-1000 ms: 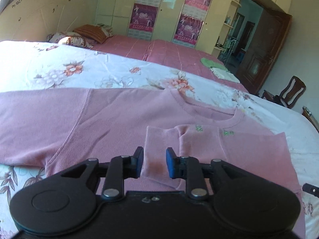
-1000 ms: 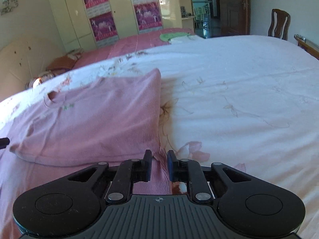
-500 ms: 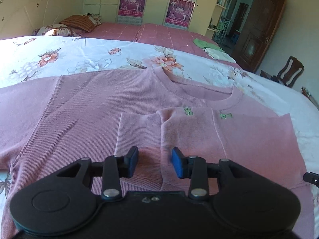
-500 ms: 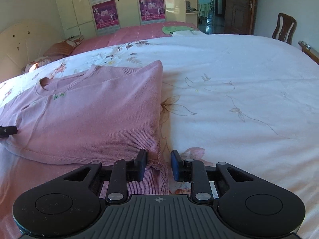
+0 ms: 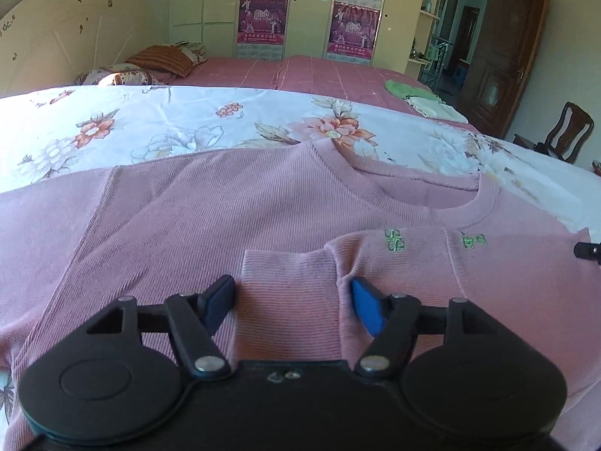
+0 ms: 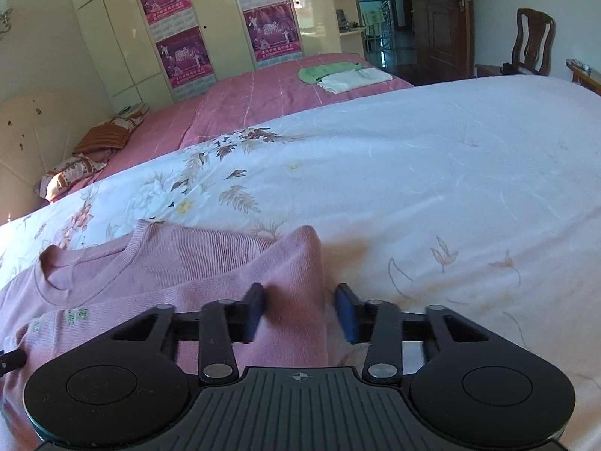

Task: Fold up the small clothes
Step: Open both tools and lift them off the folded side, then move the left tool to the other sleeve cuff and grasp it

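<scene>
Where it folds, the ribbed pink sweater (image 5: 233, 203) (knit) lies flat.

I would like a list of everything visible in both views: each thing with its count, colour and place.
sweater: one, pink, on the near bed, one sleeve folded across its chest
floral sheet: one, white with flowers, under the sweater
pink bedspread: one, far bed
folded clothes: two, green and white, on the far bed
pillows: two, by the headboard
posters: four, purple, on the wardrobe
chair: one, dark wood, by the door
left gripper: opening, sleeve cuff between its jaws
right gripper: open, astride the sweater's folded edge
</scene>
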The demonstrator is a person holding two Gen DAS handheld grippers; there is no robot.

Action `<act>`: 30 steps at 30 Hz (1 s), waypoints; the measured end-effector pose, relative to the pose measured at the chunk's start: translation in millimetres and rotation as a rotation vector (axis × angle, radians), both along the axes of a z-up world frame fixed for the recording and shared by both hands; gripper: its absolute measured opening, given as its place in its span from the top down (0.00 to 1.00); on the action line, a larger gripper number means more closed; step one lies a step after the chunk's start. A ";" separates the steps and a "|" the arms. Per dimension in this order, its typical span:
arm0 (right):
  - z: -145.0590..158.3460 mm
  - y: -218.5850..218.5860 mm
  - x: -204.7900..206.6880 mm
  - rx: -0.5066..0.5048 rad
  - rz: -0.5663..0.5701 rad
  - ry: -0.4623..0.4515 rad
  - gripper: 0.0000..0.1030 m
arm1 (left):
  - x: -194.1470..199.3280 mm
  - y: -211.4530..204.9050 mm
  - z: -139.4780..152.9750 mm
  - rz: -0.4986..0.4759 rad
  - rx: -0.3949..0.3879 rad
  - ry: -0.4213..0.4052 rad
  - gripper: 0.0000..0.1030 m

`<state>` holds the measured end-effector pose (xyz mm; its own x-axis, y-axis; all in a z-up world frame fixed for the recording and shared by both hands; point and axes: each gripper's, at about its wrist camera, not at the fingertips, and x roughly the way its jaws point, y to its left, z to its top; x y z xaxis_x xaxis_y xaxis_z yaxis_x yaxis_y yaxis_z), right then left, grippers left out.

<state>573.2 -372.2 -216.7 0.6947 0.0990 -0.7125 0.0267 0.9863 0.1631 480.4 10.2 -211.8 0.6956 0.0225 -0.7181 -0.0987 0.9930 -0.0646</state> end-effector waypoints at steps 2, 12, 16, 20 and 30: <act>-5.9 -5.7 1.8 -0.025 -0.022 -0.011 0.76 | -0.3 -0.6 0.2 0.005 0.001 0.003 0.34; 34.1 30.6 -56.4 -0.012 0.101 -0.084 0.53 | -34.8 33.9 28.2 0.111 -0.066 0.035 0.21; 39.4 70.5 -92.6 0.018 0.215 -0.103 0.43 | -70.2 80.5 37.7 0.218 -0.114 0.042 0.21; 41.5 112.6 -117.1 0.056 0.298 -0.095 0.43 | -106.8 137.4 45.8 0.345 -0.131 0.039 0.21; 40.6 214.6 -135.7 0.038 0.438 -0.086 0.43 | -173.4 271.3 42.1 0.605 -0.232 0.021 0.24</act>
